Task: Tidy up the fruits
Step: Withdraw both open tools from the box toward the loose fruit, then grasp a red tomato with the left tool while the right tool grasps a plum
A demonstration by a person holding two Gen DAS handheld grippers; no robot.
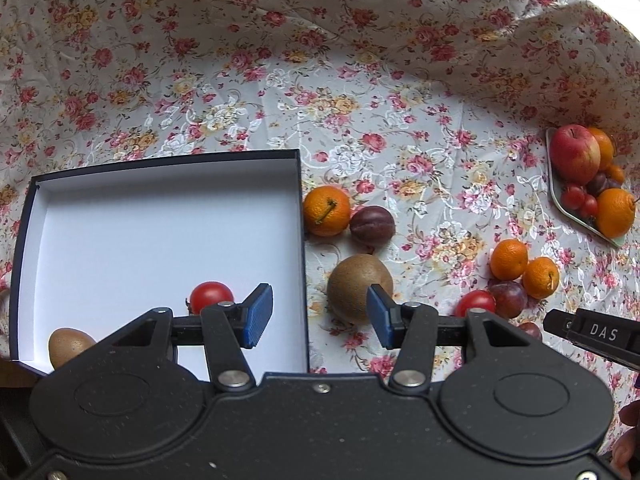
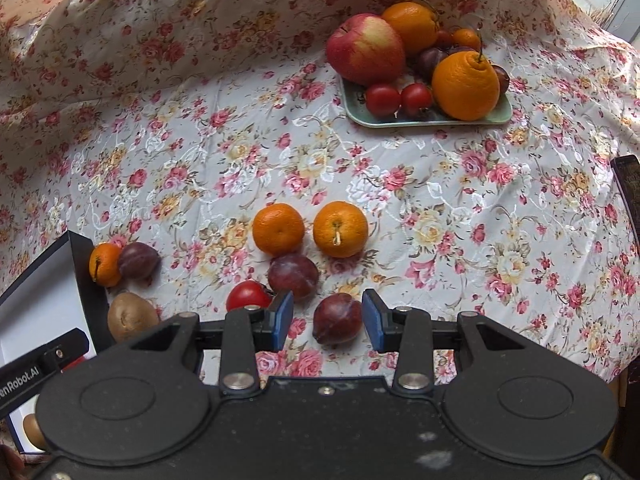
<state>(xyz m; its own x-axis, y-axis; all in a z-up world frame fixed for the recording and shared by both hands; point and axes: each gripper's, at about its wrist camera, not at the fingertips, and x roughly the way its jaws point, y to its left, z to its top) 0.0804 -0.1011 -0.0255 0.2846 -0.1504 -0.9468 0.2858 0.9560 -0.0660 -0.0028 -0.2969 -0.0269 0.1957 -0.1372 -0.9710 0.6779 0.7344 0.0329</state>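
Jaws on both grippers stand wide apart, gripping nothing: left gripper (image 1: 320, 316) above the rim of the dark-walled, white-lined box (image 1: 160, 216), right gripper (image 2: 327, 322) straddling a dark red plum (image 2: 337, 319) lying on the floral tablecloth (image 2: 240, 152). Inside the box sit a brown kiwi (image 1: 68, 345) and a red tomato (image 1: 210, 296).

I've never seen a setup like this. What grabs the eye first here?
Probably the heaped green tray at the far side of the flowered cloth, topped by a big red apple. Nearer, the right claw stands open around a dark plum. The white-lined box holds a tomato.
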